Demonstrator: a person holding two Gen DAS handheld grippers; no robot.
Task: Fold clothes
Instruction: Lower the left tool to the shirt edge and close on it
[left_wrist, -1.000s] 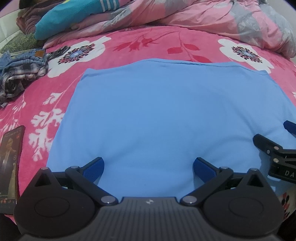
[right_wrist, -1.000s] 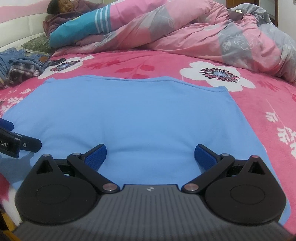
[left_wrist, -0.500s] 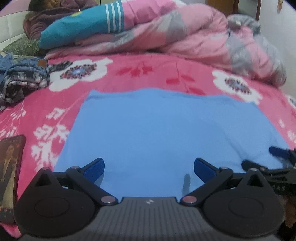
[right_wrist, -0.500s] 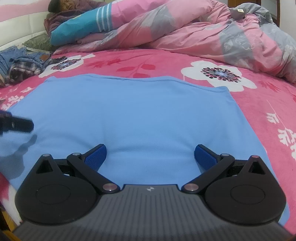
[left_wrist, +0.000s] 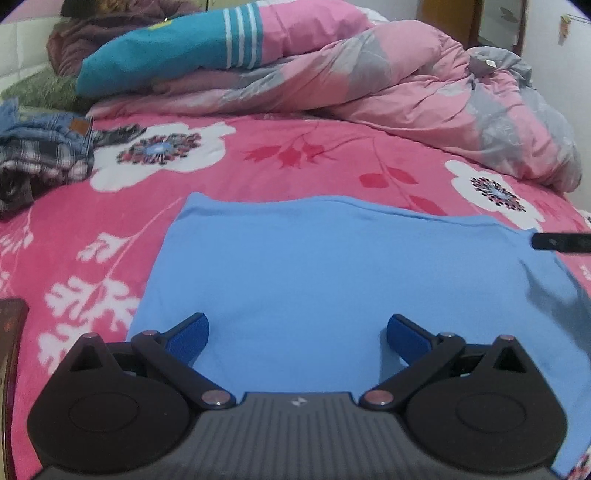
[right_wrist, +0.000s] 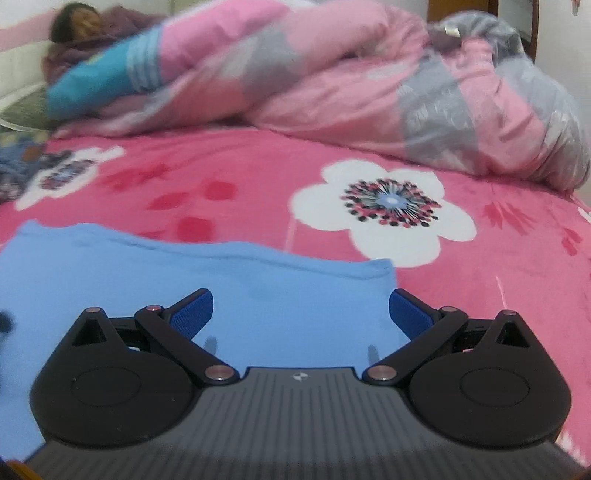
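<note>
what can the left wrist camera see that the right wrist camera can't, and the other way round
Only the left wrist view shows the dark red flat object at the bed's left edge, and the right gripper's black tip above the cloth's far right corner. Only the right wrist view shows that corner close up. Both share the light blue flat garment, pink floral bedsheet, crumpled pink and grey quilt, and jeans and plaid clothes pile.

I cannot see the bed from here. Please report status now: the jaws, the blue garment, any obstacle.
Left gripper open, empty. Right gripper open, empty, near far right corner. Blue garment flat on bed. Nothing lying on it.
</note>
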